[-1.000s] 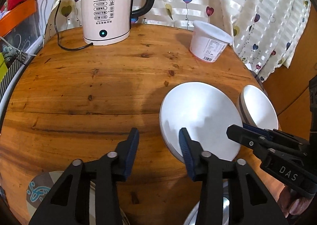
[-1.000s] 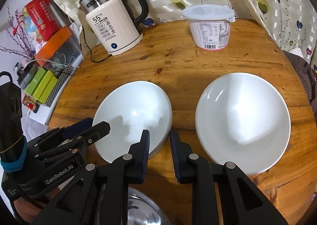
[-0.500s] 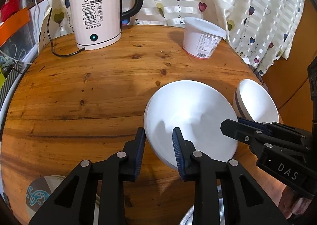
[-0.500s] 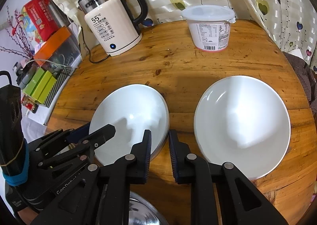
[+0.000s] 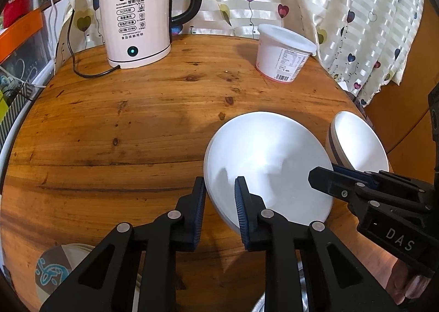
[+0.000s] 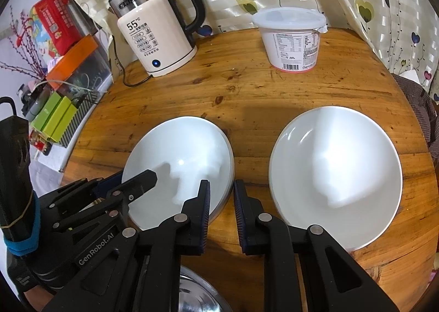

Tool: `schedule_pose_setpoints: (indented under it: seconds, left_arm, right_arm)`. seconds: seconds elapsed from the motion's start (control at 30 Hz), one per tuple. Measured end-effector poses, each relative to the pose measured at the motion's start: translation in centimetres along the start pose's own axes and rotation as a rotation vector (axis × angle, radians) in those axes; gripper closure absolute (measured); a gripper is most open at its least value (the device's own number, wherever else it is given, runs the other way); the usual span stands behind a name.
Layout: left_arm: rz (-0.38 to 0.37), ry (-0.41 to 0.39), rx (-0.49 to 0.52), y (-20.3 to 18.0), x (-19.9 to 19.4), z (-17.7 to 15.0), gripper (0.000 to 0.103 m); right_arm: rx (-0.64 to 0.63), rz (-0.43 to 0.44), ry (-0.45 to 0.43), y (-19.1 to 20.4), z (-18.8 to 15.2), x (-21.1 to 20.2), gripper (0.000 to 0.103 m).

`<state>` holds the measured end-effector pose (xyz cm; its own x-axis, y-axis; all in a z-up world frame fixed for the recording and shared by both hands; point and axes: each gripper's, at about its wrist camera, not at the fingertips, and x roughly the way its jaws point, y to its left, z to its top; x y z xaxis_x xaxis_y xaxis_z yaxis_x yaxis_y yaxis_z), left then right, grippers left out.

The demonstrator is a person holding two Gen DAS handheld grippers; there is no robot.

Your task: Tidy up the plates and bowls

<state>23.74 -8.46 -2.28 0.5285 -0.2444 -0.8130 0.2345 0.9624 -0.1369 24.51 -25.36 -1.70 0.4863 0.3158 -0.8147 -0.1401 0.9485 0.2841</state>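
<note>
Two white bowls sit on the round wooden table [image 5: 123, 125]. The left bowl [image 5: 269, 163] [image 6: 181, 163] has a gripper astride each side of its rim. My left gripper [image 5: 219, 191] straddles its left rim, jaws narrowed but with a gap, one finger inside and one outside. My right gripper [image 6: 221, 194] straddles its right rim the same way. Neither clearly pinches the rim. The right bowl [image 6: 334, 174] [image 5: 356, 141] stands free beside it.
A white electric kettle [image 5: 134, 23] with its cord stands at the back left, a lidded white tub [image 5: 282, 56] at the back right. A steel bowl [image 6: 197, 295] lies near the front edge. A patterned dish [image 5: 55, 270] is at the front left.
My left gripper moved right onto the left bowl's rim and narrowed its jaws. My right gripper edged left so that its fingers straddle the bowl's right rim.
</note>
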Motion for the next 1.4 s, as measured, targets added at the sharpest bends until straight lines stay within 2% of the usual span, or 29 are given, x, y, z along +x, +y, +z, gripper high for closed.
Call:
schedule_pose_setpoints:
  seconds: [0.73, 1.4]
  left_arm:
    - [-0.008, -0.027, -0.01, 0.2, -2.8, -0.2, 0.081]
    - [-0.009, -0.069, 0.015, -1.6, -8.7, -2.8, 0.081]
  right_arm:
    - [-0.026, 0.006, -0.022, 1.3, 0.1, -2.5, 0.087]
    - [-0.054, -0.004, -0.063, 3.1, -3.6, -8.4, 0.088]
